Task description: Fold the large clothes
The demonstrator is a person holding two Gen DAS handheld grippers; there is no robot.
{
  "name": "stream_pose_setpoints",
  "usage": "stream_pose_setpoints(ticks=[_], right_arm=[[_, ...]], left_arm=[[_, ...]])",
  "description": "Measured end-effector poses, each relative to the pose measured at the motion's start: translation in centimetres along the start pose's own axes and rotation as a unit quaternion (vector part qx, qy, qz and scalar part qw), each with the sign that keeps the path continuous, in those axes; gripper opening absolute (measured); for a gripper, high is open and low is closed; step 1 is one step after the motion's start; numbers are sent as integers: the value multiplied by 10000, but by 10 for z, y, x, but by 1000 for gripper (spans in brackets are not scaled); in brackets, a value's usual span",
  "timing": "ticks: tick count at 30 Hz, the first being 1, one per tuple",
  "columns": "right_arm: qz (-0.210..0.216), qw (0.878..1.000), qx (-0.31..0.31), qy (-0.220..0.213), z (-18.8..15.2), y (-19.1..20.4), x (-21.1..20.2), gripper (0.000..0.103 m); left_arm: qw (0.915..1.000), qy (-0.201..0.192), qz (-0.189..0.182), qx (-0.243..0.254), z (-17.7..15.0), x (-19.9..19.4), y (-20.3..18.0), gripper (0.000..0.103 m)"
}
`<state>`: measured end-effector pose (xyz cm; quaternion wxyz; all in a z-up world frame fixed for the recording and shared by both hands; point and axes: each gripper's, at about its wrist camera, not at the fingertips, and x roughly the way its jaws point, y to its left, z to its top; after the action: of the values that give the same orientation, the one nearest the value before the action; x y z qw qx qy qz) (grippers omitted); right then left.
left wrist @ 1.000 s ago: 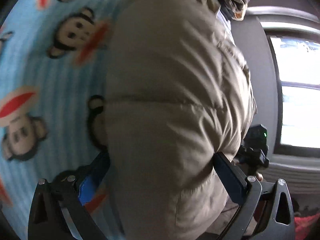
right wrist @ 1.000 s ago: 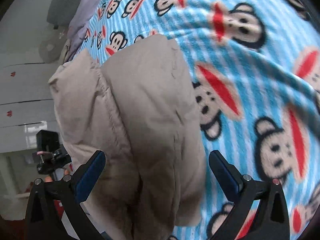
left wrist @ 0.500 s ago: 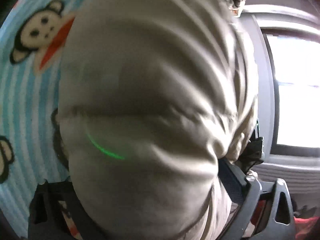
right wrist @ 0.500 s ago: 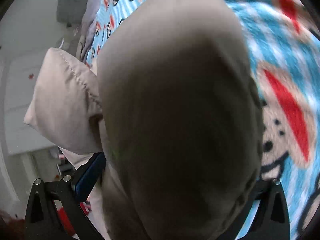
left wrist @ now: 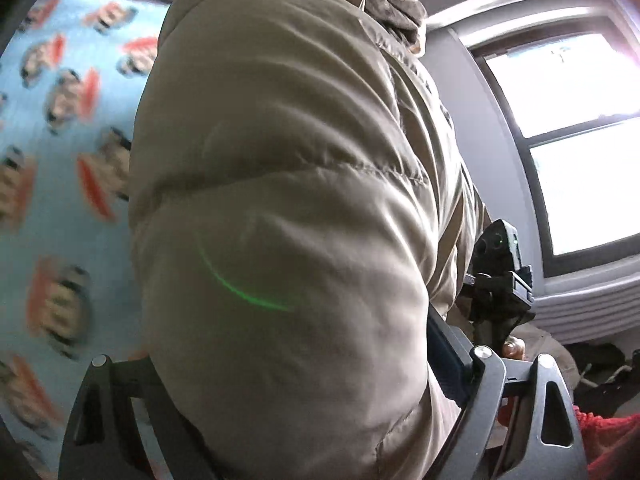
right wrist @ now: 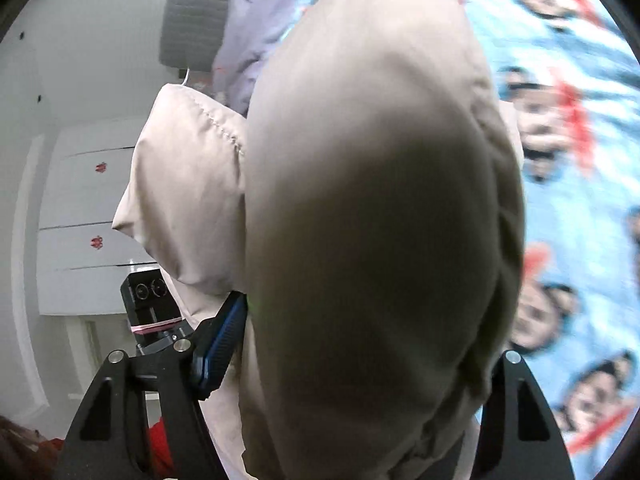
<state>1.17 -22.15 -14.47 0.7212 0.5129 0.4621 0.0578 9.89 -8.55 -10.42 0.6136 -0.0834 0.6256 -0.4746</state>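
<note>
The puffy beige quilted jacket [left wrist: 288,208] is bulging up between the fingers of the left gripper [left wrist: 288,364], filling most of the left wrist view. The jaws have just been closing, and the padded fabric is sitting squeezed between them; the right blue pad [left wrist: 444,356] is pressing into the jacket's side, while the left pad is hidden under the fabric. Left of the jacket, the light blue fleece blanket with a monkey print [left wrist: 60,160] is lying blurred. On the right, the other gripper's black body [left wrist: 500,276] is showing just beside the jacket, with a bright window [left wrist: 580,152] far behind it.

In the right wrist view, the same jacket [right wrist: 380,220] is swelling up between the fingers of the right gripper [right wrist: 360,344]. Its jaws have also just been closing and are clamping the thick fold; the left blue pad [right wrist: 224,340] is touching the fabric, the right pad is covered. A stitched jacket edge [right wrist: 188,184] is sticking out to the left. The blanket [right wrist: 576,200] is lying to the right, a white drawer unit [right wrist: 80,208] far left.
</note>
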Motion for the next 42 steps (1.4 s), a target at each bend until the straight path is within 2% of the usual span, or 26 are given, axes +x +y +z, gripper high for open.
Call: stream_pose_setpoints(ticks=[4, 6, 8, 10, 12, 14, 15, 18, 19, 20, 21, 22, 23, 24, 26, 28, 30, 32, 36, 40, 42], right_arm=[[-5, 9999, -134, 51, 17, 31, 70, 74], [-136, 9997, -131, 140, 28, 34, 105, 74], [-537, 9980, 18, 329, 42, 28, 142, 74], [-880, 9953, 161, 374, 47, 24, 167, 79], [-1075, 9933, 252, 351, 47, 30, 174, 80], [-1422, 9894, 71, 277, 42, 46, 166, 80], [-1645, 9861, -7, 227, 37, 53, 157, 80], [-2308, 9725, -268, -136, 22, 75, 128, 80], [-2451, 9682, -392, -303, 15, 85, 118, 73], [-2549, 9641, -548, -497, 7, 96, 107, 63], [-2578, 9622, -655, -588, 4, 105, 101, 36], [-2567, 9610, -788, -663, -2, 118, 98, 18], [-2463, 9617, -959, -722, -6, 132, 96, 17], [-2363, 9626, -1110, -721, -18, 131, 78, 17], [-2388, 9564, -1606, -504, -31, 146, 99, 17], [-2742, 9414, -1945, -285, -49, 143, 119, 16], [-3155, 9261, -2065, -146, -66, 119, 133, 16], [-3687, 9054, -2102, -128, -66, 97, 149, 16], [-3681, 9103, -1871, -284, -62, 64, 151, 13], [-3747, 9023, -2106, -342, -58, 53, 165, 13], [-3729, 9033, -2091, -355, -56, 51, 170, 13]], left_arm=[[9993, -79, 360, -67, 13, -24, 52, 90], [9969, -31, 692, -381, 21, -23, 88, 91], [9922, 35, 903, -860, 17, -9, 123, 99], [9897, 11, 796, -1186, 13, -7, 141, 99], [9885, -176, 1087, -1036, 7, -19, 131, 99], [9825, -408, 1682, -694, 4, -35, 106, 98], [9782, -555, 1932, -522, 5, -45, 95, 94], [9651, -1150, 2345, 158, 22, -92, 70, 67], [9644, -1231, 2324, 260, 27, -100, 69, 52], [9639, -1320, 2278, 388, 39, -103, 58, 47], [9633, -1384, 2248, 482, 52, -99, 48, 47], [9634, -1402, 2211, 584, 58, -100, 47, 47], [9638, -1375, 2187, 659, 56, -96, 48, 47], [9657, -1296, 2138, 701, 69, -78, 34, 47], [9677, -1020, 2127, 888, 87, -35, 23, 47], [9566, -822, 2579, 1081, 97, 2, 18, 47], [9512, -689, 2789, 1127, 99, 35, 10, 47], [9461, -620, 2966, 1140, 101, 56, 7, 48], [9351, -606, 3241, 1296, 100, 78, 4, 48], [9266, -598, 3444, 1385, 99, 95, 10, 48], [9228, -596, 3521, 1446, 98, 98, 11, 48]])
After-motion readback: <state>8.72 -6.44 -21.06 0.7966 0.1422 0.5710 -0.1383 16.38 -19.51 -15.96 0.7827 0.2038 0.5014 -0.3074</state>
